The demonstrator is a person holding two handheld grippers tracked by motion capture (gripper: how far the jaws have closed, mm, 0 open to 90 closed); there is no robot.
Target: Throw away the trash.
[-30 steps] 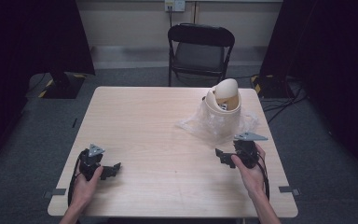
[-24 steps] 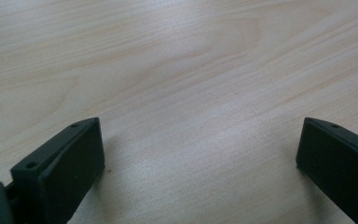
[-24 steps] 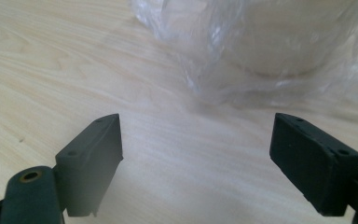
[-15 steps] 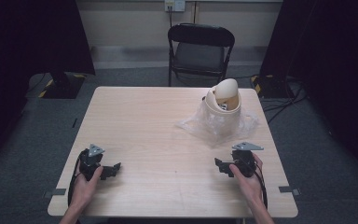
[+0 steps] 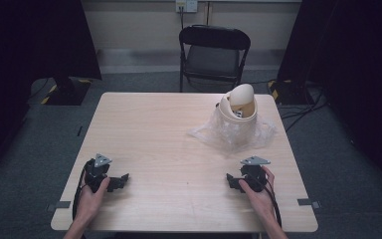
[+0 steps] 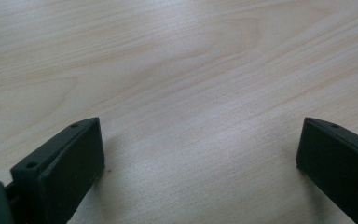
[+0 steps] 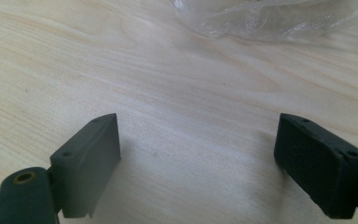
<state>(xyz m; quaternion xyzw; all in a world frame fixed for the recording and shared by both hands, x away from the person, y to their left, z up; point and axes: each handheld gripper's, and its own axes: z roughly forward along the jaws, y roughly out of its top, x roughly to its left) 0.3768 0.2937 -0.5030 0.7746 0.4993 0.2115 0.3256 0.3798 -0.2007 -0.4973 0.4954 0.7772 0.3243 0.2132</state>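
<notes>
Lower and nearer the person's edge than a second ago, the right gripper (image 5: 235,182) now sits down by the pale wooden tabletop (image 5: 159,129), while the left gripper (image 5: 119,181) has kept its place. That tabletop spreads bare between the two grippers, its grain running under both pairs of jaws. Beyond it, far ahead of the grippers, stands a black folding chair (image 5: 214,52) on the grey floor. Ahead of the right gripper, and a little to its outer side, lies a crumpled clear plastic bag (image 5: 229,134); its near edge (image 7: 279,21) shows just past the right gripper's jaws without touching them. Inside the bag rests a cream, egg-shaped domed container (image 5: 238,104), standing upright, well apart from the left gripper. Both grippers are wide and hold nothing; the right gripper's jaws have just been opening, with only wood between them.
</notes>
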